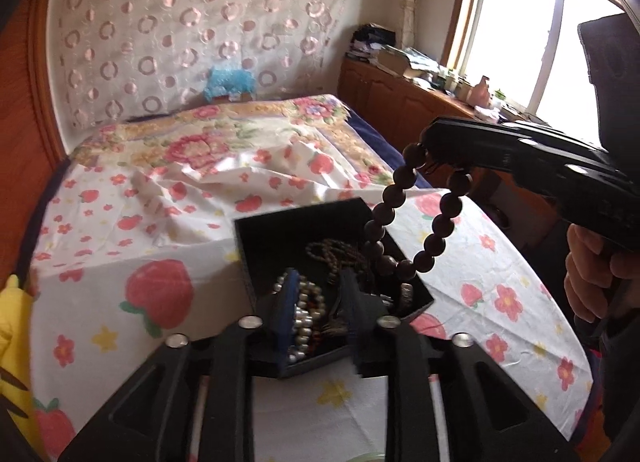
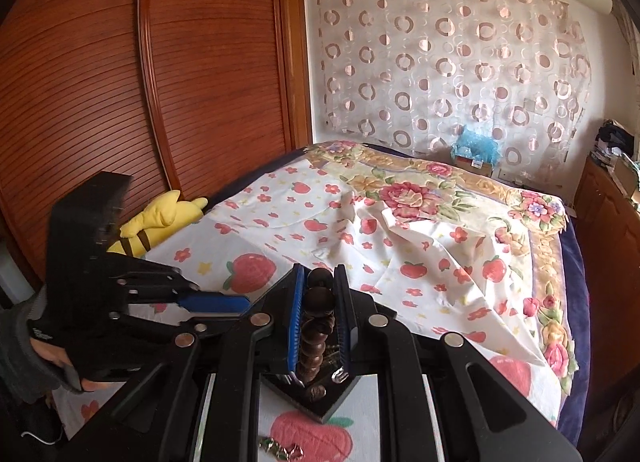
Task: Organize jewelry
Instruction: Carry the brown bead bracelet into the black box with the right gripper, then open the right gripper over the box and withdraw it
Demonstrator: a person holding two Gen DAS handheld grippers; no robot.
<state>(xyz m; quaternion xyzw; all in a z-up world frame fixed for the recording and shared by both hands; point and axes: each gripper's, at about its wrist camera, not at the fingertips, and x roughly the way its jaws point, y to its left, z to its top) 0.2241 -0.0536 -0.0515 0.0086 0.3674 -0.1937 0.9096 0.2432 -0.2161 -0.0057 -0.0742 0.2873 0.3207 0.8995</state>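
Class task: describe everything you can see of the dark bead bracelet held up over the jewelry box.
The dark bead bracelet is a loop of large, round, matte brown beads that look wooden. The right gripper is shut on its top beads between blue-padded fingers, so the loop hangs free and drapes down. Its lowest beads dangle over the open black jewelry box, which sits on the strawberry-print sheet. Whether they touch the box cannot be told.

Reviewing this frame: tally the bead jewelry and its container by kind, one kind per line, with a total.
Dark wooden bead bracelet, held in the right gripper above the box: 1
Pearl-coloured bead strand in the box: 1
Small brown bead strand in the box: 1
Black jewelry box: 1
Total: 4 (other tangled pieces in the box cannot be counted)
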